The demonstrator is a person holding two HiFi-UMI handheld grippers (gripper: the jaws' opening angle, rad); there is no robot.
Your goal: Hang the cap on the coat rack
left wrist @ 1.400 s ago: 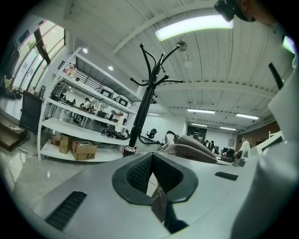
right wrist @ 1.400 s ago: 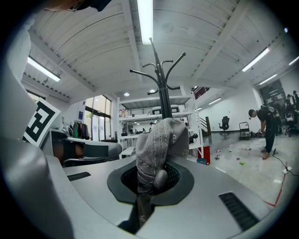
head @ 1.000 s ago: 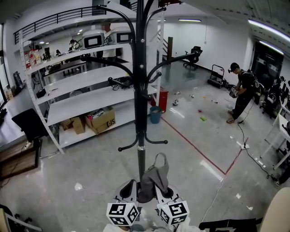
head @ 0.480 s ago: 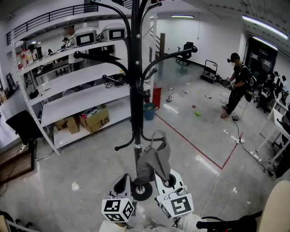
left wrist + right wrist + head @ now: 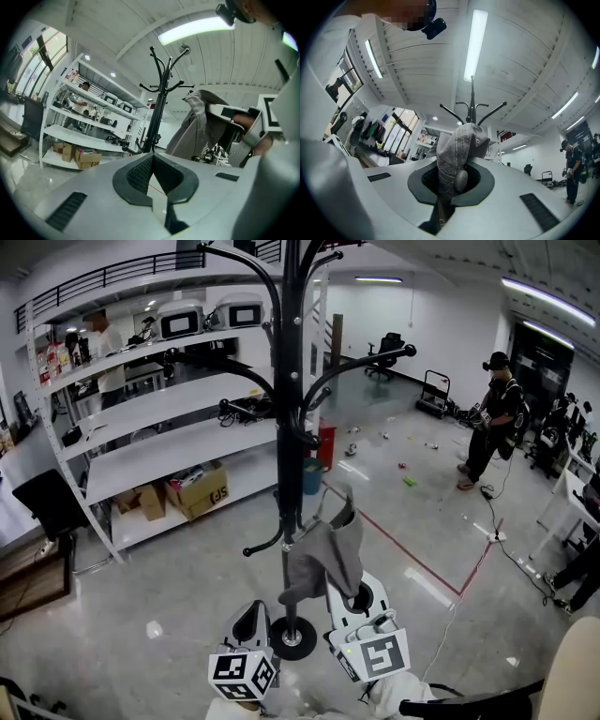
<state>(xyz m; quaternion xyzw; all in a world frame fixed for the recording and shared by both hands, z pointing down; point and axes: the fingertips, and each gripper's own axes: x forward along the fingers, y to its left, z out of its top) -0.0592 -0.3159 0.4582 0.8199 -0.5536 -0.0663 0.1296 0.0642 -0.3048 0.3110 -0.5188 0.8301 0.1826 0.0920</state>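
The black coat rack (image 5: 290, 418) stands straight ahead on its round base (image 5: 293, 639). The grey cap (image 5: 324, 555) hangs from my right gripper (image 5: 354, 593), which is shut on it. The cap's top reaches the level of the rack's lowest hooks (image 5: 265, 543), just right of the pole. In the right gripper view the cap (image 5: 457, 152) fills the jaws, and the rack (image 5: 472, 106) rises behind it. My left gripper (image 5: 249, 622) is lower and to the left, shut with nothing in it. The left gripper view shows the rack (image 5: 159, 96) and the cap (image 5: 193, 125) to its right.
White shelving (image 5: 141, 418) with cardboard boxes (image 5: 202, 491) runs along the left. A person (image 5: 101, 341) stands behind it. Another person (image 5: 492, 418) stands at the far right. A blue bin (image 5: 312, 474) sits behind the rack, and a red floor line (image 5: 403, 549) runs to the right. A black chair (image 5: 54, 502) is at the left.
My right gripper has lifted the cap up beside the pole, to the level of the lowest hooks. The left gripper stays low. A person has come into view behind the shelves.
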